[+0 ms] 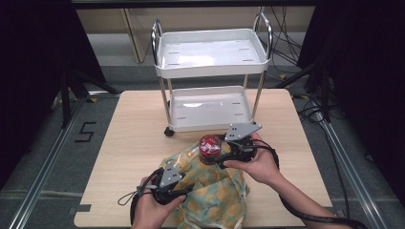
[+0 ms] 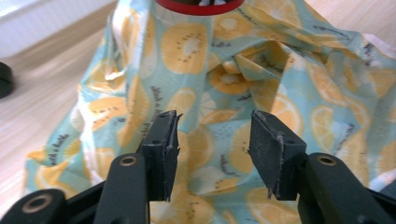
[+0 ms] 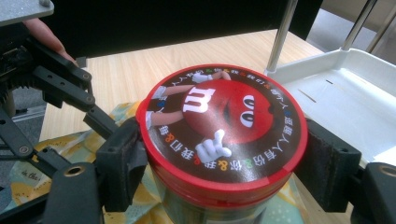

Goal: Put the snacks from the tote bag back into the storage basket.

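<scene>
The jar [image 1: 210,149] stands in the mouth of the bag [image 1: 212,195], just in front of the cart [image 1: 210,64], and the right gripper [image 3: 224,158] is clenched on its red lid [image 3: 224,123], a pad on each side. The left gripper [image 2: 215,149] has let go, its jaws spread over the cloth below the jar without pinching it. I judge the jar stiff, fairly heavy and smooth, best held at the lid's rim; the bag is soft and limp, best taken by a fold near its mouth
</scene>
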Tool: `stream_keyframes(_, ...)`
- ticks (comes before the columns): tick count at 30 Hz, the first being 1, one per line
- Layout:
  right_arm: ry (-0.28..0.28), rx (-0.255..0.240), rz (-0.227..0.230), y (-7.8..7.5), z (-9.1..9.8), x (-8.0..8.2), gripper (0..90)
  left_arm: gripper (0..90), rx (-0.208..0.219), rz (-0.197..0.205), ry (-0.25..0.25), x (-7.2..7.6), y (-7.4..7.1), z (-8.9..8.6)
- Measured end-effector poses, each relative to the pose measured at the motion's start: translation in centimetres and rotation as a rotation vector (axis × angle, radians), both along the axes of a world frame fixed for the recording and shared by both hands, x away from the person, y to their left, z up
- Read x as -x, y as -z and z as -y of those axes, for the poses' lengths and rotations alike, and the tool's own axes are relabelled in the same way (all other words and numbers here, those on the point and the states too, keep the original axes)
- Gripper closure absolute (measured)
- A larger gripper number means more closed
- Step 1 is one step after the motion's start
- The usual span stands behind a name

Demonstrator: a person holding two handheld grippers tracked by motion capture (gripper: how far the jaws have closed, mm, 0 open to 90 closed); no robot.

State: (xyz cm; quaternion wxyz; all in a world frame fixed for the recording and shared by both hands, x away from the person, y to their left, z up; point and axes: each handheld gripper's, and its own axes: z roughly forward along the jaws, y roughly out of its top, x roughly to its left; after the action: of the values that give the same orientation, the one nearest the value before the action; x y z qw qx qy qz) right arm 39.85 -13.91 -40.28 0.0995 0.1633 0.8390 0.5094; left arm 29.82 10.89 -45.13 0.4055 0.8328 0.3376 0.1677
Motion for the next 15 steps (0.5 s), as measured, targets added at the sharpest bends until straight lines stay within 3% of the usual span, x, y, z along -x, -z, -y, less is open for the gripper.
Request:
stream_keyframes(1,-0.017,0.010,0.010,-0.1,0.0,-0.2,26.3,50.5,0.018,0.005,-0.006,0.0,0.0,0.0)
stream_keyframes(6,-0.010,-0.002,0.032,-0.1,-0.3,-0.5,26.3,49.5,-0.009,0.032,-0.008,-0.2,-0.1,-0.5)
stream_keyframes(8,-0.022,0.001,0.015,-0.2,-0.3,-0.7,26.3,49.4,0.019,0.020,-0.028,-0.1,0.0,-0.4)
stream_keyframes(10,0.002,-0.020,0.015,-0.2,-0.4,-0.8,26.3,49.3,0.009,0.033,-0.026,-0.1,-0.1,-0.4)
stream_keyframes(15,-0.006,-0.025,0.007,-0.4,-0.5,-1.2,26.3,49.3,0.003,0.028,-0.025,-0.1,-0.2,-0.5)
